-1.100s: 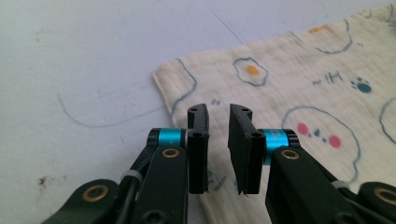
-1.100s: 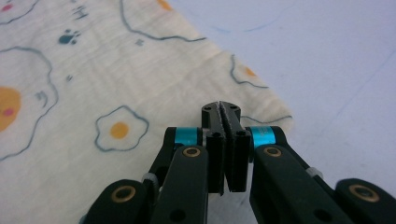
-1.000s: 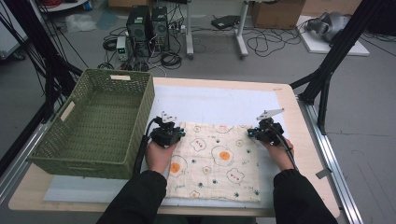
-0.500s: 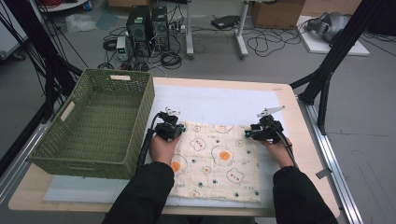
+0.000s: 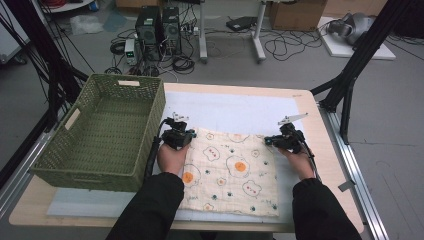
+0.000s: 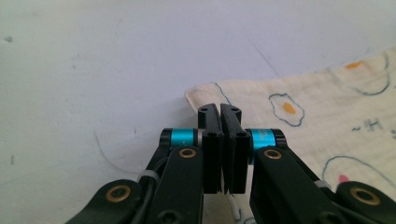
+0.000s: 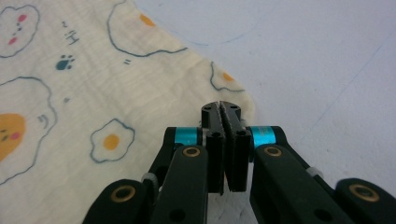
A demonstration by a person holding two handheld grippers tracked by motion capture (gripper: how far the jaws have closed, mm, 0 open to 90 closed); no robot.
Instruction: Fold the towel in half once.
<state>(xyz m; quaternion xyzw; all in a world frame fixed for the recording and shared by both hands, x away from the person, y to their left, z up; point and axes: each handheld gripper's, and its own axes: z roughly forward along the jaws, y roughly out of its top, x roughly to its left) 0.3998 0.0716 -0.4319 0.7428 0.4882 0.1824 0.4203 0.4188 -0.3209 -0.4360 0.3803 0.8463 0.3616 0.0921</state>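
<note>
Fingers, left gripper view: both black fingers (image 6: 220,122) of the left gripper (image 6: 221,112) are pressed together, tips lying on the far left corner of the cloth (image 6: 327,116); fabric shows at their tips and below them, so they seem to pinch that corner, though the trapped layer is hidden.
Fingers, right gripper view: right gripper (image 7: 221,108) also has its jaws drawn tight, pinching the cloth at its far right corner, right at the hem.
Cloth, high view: cream square printed with fried eggs and little faces, spread flat on the white mat (image 5: 235,107) that covers the table (image 5: 310,100), near the person's edge, just right of the green basket (image 5: 65,150), which sits apart from it.
Hands, high view: left gripper at the far left corner, right gripper at the far right corner, well apart, one to each corner.
Handling: looks like thin crinkled gauze, so likely very light, limp and not fragile; it should drape and fold where lifted, and drag rather than slide stiffly.
Where to hold: corners and hem, as now; a pinch too shallow on the edge could slip out, since the weave is soft.
Writing, right gripper view: small marks like "H" beside a paw print; part of the pattern, not a legible word.
Brands, labels: pale tag on the basket's far rim, too small to read.
</note>
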